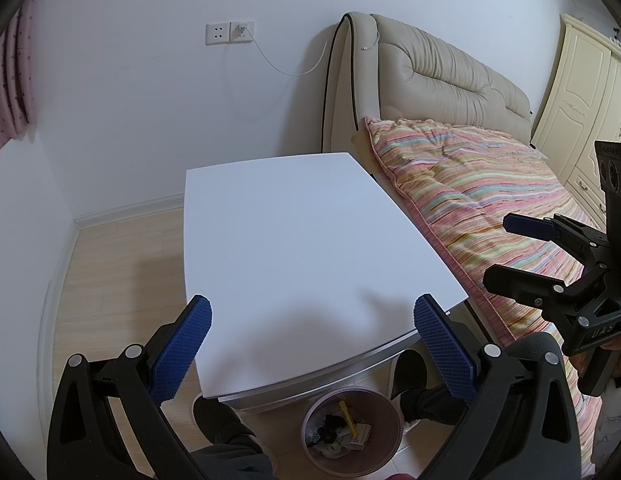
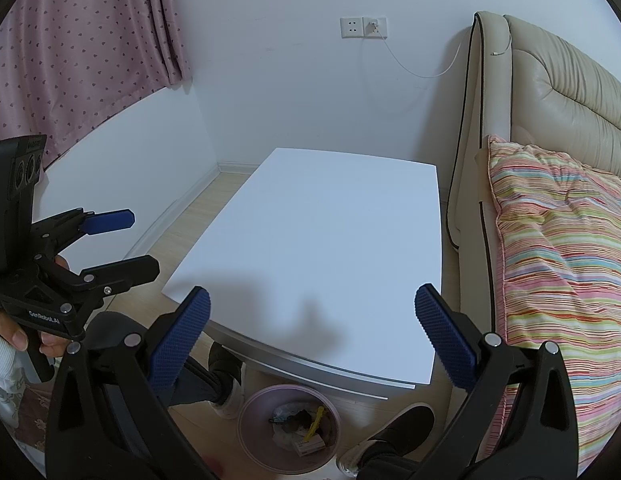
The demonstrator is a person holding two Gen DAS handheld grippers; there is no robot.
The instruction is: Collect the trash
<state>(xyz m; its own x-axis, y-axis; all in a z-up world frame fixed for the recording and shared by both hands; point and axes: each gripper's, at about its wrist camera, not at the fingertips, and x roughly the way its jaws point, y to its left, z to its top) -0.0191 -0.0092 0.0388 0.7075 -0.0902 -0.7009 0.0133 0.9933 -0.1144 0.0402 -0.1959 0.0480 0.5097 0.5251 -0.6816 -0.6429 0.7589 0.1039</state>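
Your left gripper (image 1: 310, 344) and right gripper (image 2: 310, 340) gape released above the white table (image 1: 294, 232); the trash bin (image 1: 352, 428) sits bottom centre, holding scraps.

Left gripper (image 1: 312, 344) and right gripper (image 2: 312, 338) — both held side by side, level, jaws spread wide, nothing between the blue pads (image 1: 182, 350).
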